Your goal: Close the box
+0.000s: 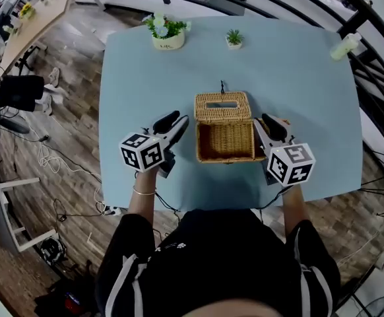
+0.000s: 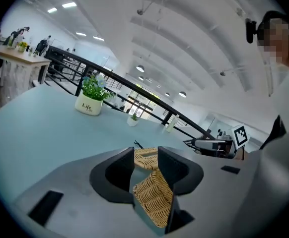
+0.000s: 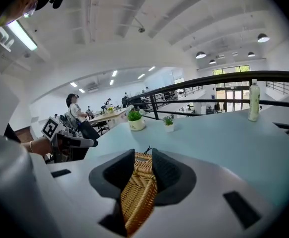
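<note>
Wicker box (image 1: 224, 152), just one, rectangular and woven, open, slotted lid (image 1: 223, 107) hinged back behind it, near the front middle of the pale blue tabletop (image 1: 146, 78), two grippers flanking it, left gripper (image 1: 175, 121) jaws apart, empty, right gripper (image 1: 271, 123) jaws apart, empty, two pots at the far edge, large potted plant (image 1: 167, 33), small potted plant (image 1: 234, 39), one bottle (image 1: 345, 46)

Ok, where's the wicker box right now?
In the head view the wicker box sits open near the front middle of the table, between the left gripper and the right gripper.
</note>
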Available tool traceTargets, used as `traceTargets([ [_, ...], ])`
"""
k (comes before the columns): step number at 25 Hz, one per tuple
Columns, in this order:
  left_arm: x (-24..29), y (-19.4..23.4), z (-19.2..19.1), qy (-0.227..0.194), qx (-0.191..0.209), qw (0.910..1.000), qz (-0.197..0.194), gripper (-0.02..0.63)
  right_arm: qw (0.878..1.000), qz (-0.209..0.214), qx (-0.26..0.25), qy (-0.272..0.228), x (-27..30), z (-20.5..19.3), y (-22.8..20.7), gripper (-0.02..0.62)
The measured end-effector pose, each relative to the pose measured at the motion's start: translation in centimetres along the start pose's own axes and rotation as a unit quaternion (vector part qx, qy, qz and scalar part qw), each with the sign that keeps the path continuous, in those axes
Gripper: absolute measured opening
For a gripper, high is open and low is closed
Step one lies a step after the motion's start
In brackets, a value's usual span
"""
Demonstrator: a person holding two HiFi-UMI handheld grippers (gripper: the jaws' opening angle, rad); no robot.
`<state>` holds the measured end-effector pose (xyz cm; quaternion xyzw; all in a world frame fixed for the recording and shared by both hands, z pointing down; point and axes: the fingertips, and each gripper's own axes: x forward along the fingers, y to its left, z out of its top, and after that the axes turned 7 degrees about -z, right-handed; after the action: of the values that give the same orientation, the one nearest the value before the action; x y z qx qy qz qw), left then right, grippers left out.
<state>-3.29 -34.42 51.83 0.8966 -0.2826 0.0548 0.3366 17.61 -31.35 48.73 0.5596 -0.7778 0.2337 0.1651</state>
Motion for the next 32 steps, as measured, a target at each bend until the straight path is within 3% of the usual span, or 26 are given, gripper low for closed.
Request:
traceTargets([
  [6,2.1,2.3,-1.8,0.027,-0.051,0.9982,-0.017,0.130,0.999,-0.004,-0.018,0.028,2.0,-1.2,0.0,0.112],
  [14,3.9,4.5,-3.0,0.028,-0.136,0.9896,-0.040,0.130,0.996,-0.005,-0.065,0.061,4.0,-2.2,0.4,0.117],
  [19,4.5,4.9,-3.0,0.001,-0.217,0.9732,-0.076,0.138,0.995,-0.001,-0.073,0.072,4.6,-2.8,0.7,0.118],
  [26,5.9,5.4,-3.1,-0.012,-0.271,0.9570,-0.103,0.141,0.993,-0.002,-0.088,0.082,5.1,-3.3,1.0,0.120],
  [28,6.4,5.4,-3.2,-0.016,-0.296,0.9479,-0.116,0.140,0.993,0.000,-0.087,0.084,5.2,-3.4,1.1,0.120],
  [32,7.6,4.9,-2.9,-0.040,-0.353,0.9215,-0.157,0.140,0.993,0.001,-0.083,0.084,5.2,-3.3,1.2,0.117],
])
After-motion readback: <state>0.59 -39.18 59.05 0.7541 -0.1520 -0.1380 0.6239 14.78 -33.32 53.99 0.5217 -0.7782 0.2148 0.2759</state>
